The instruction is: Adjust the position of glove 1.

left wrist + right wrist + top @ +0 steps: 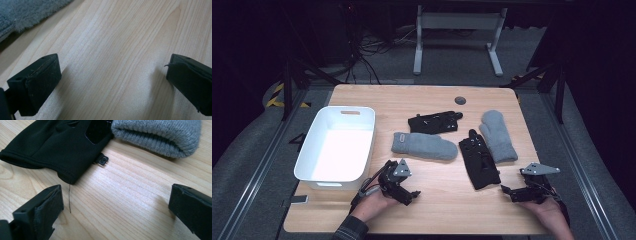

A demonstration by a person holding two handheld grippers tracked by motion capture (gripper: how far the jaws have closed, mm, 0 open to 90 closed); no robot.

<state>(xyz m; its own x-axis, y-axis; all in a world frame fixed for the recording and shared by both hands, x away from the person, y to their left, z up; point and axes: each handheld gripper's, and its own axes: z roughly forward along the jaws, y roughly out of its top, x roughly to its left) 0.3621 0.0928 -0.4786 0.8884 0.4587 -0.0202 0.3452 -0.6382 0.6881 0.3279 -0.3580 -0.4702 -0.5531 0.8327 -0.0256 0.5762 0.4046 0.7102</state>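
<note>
Both claws gape over bare wooden table point(447, 210).

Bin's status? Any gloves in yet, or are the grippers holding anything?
Nothing looks done: the white bin is empty. Both grey mittens and both black gloves lie on the table. In hand: nothing; left gripper and right gripper are open. Presumably, all four are left to move.

Left gripper point(411, 194) agape; right gripper point(506, 191) too (both hand-held).
</note>
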